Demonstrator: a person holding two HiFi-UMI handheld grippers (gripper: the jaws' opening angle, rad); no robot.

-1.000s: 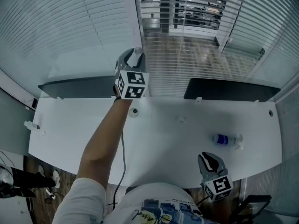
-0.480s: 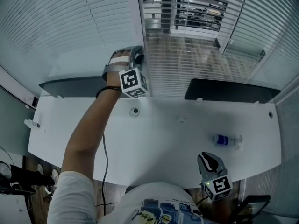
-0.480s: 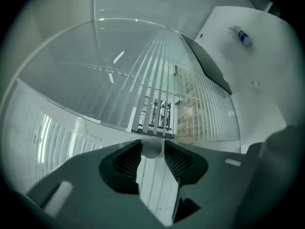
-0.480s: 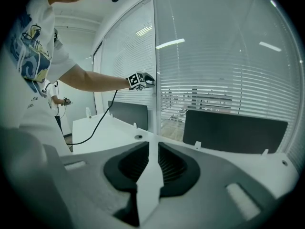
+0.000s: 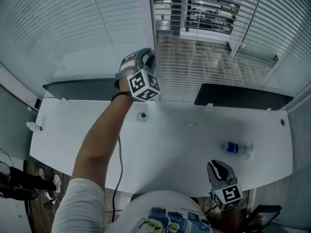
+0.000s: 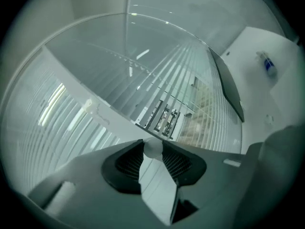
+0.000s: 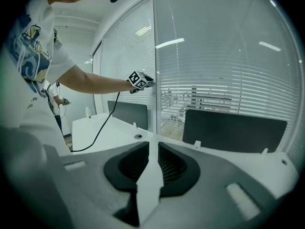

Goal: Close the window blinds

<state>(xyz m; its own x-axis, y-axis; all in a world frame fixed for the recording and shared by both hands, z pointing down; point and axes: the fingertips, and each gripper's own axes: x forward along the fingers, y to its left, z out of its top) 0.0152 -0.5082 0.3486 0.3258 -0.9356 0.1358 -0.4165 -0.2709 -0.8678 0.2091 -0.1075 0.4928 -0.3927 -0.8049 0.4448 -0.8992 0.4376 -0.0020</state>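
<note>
Left of the white window post (image 5: pixel 146 13), the left blind (image 5: pixel 73 28) looks shut, with its slats lying flat. Right at the post, the left gripper (image 5: pixel 146 58) is up high. Its jaws have just been closing and now pinch the thin white wand (image 6: pixel 152 147) of the blinds. Right of the post, the middle blind (image 5: pixel 204 57) is not shut yet. You can see outside through its slats, so I think that part is left to do. Far right of the post, low by the counter (image 5: pixel 170 144), the right gripper (image 5: pixel 217 166) has its jaws a little apart, holding nothing.
</note>
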